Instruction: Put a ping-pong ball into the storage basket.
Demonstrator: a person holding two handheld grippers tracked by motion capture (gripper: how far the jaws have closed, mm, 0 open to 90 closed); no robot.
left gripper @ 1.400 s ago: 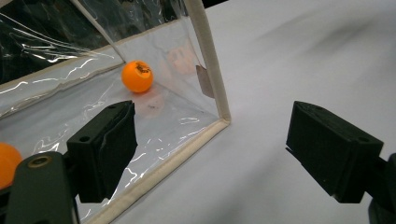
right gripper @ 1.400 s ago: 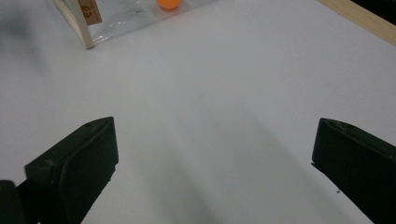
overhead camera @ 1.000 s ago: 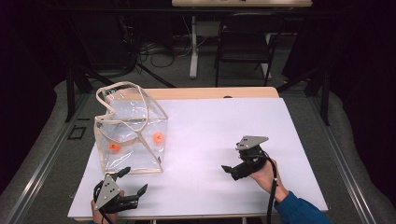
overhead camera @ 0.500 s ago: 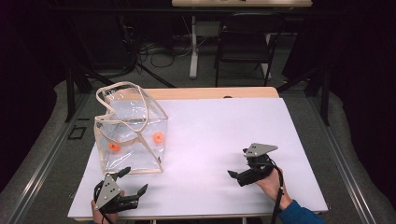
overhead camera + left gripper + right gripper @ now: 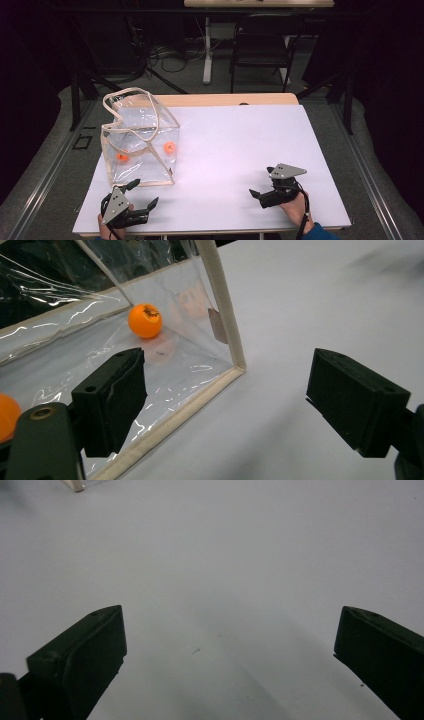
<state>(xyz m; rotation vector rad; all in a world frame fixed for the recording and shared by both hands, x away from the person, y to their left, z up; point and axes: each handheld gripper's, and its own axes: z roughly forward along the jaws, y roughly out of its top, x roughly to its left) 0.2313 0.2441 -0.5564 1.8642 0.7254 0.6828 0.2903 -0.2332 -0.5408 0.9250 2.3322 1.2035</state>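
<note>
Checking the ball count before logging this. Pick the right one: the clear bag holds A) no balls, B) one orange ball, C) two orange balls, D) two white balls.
C: two orange balls lie inside the clear bag in the high view.

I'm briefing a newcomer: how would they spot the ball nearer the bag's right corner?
On the white table, find the clear plastic tote bag at its left. Two orange balls lie inside; this orange ball sits by the right edge seam, the other ball farther left.
</note>
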